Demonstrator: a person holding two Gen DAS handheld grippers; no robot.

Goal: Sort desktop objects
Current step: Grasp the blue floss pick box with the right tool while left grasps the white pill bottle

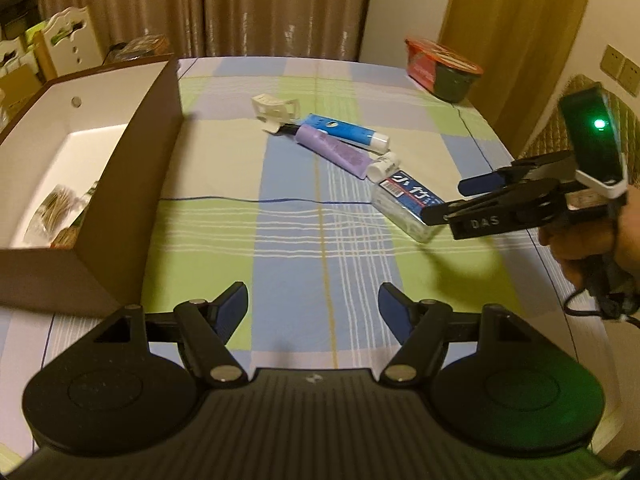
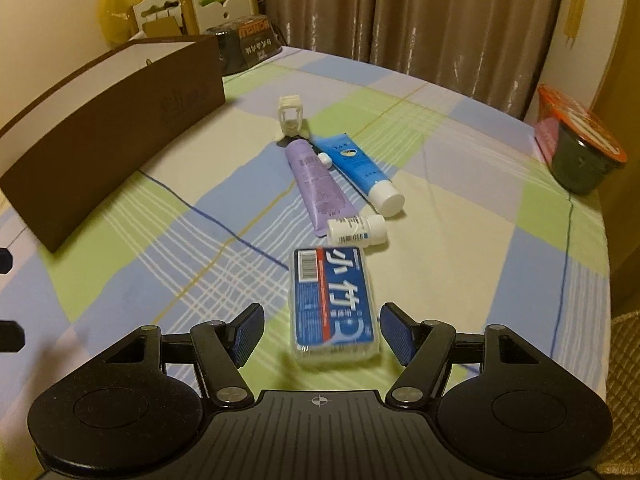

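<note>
Brown cardboard box (image 2: 120, 128), open and white-lined, is being seen at the upper left of the right wrist frame, something already lying inside. A clear plastic case with a blue label (image 2: 334, 304) is lying lengthwise just ahead of the right gripper (image 2: 322, 330), whose pads are being held spread, clasping nothing. The left gripper (image 1: 312, 306), likewise spread, is hanging farther off. "DAS" is being shown on the right gripper's side.

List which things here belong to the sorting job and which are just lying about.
Job:
blue pack, between the open right gripper's fingers
white bottle
purple tube
blue tube
white clip
brown box, already holding some items
left gripper, open

Lying about:
noodle cup
dark tub behind the box
curtains
</note>
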